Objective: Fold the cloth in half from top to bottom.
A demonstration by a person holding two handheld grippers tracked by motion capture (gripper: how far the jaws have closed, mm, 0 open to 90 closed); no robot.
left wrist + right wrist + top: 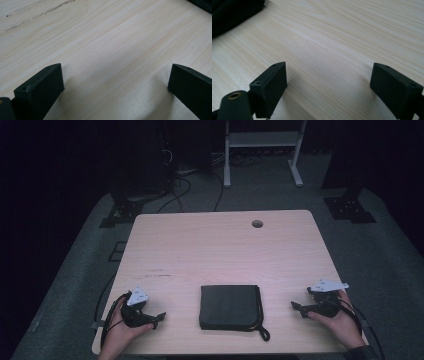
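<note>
Two grippers (pixel 159 316) (pixel 296 307) flanking black pouch (pixel 230 307), jaws apart

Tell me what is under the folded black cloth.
The folded black cloth lies flat on the wooden table, near its front edge. Anything between cloth and tabletop, or inside the folds, is covered.

High view: fixed cam above the person's side, looks fwd and down over the whole table (pixel 220 250), floor and stands beyond. Left gripper view: cam rides the left gripper (pixel 115 82), v. close and low to the wood, jaws wide apart at the bottom; the black folded case (pixel 203 4) clips its top right corner. Right gripper view: same low, close angle from the right gripper (pixel 328 82); case in its top left corner. All three share tabletop and case.
</note>
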